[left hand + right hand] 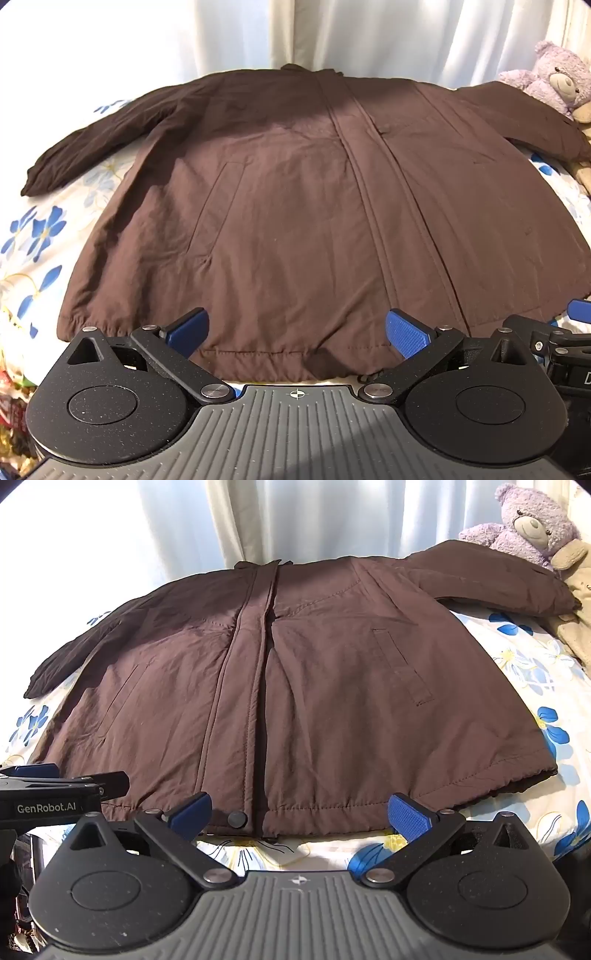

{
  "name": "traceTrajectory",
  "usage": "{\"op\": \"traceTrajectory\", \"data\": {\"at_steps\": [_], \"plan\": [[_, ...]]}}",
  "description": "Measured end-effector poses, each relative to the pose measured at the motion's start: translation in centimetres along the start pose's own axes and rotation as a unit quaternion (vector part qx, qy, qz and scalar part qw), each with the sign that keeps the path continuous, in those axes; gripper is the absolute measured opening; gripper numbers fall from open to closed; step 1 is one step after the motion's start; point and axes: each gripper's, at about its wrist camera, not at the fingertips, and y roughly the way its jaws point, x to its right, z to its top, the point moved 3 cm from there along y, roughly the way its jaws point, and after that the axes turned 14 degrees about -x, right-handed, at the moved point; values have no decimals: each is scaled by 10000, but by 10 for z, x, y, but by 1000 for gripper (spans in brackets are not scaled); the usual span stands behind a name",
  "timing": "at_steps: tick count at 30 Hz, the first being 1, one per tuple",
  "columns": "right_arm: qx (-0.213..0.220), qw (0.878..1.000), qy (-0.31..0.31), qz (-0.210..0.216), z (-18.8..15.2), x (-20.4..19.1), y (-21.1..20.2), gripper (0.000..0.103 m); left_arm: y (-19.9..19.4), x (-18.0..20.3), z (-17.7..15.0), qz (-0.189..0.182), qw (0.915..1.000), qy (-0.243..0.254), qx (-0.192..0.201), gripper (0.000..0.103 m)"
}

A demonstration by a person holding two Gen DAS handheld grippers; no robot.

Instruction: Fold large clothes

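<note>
Left gripper (297,332) and right gripper (299,814) gape wide, empty, at the hem of the brown jacket (314,206) spread on floral bedsheet (40,236); white curtains (295,517) at 12 o'clock, purple teddy bear (528,524) at 2.

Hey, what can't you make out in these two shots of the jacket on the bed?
- Brown jacket collar: both views, foreshortened at the far edge.
- Its underside: hidden by the jacket's own body.
- Beige plush beside the purple teddy bear: cut off by the right edge.
- Left-edge clutter: left wrist view, blurred and cropped.
</note>
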Motion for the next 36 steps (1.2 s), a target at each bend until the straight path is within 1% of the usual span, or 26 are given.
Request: {"op": "traceTrajectory", "data": {"at_steps": [1,2,15,36], "plan": [[6,10000,-7,0,0,0,0,102,0,1,0,1,10000,6,14,103],[11,10000,-2,7,0,0,0,102,1,-5,0,-87,9999,-54,-64,103],[-3,10000,-17,52,2,-2,0,102,3,-5,2,-7,9999,-59,-86,103],[23,10000,3,84,2,-2,-2,102,6,-4,-3,15,9999,-51,-136,103]]}}
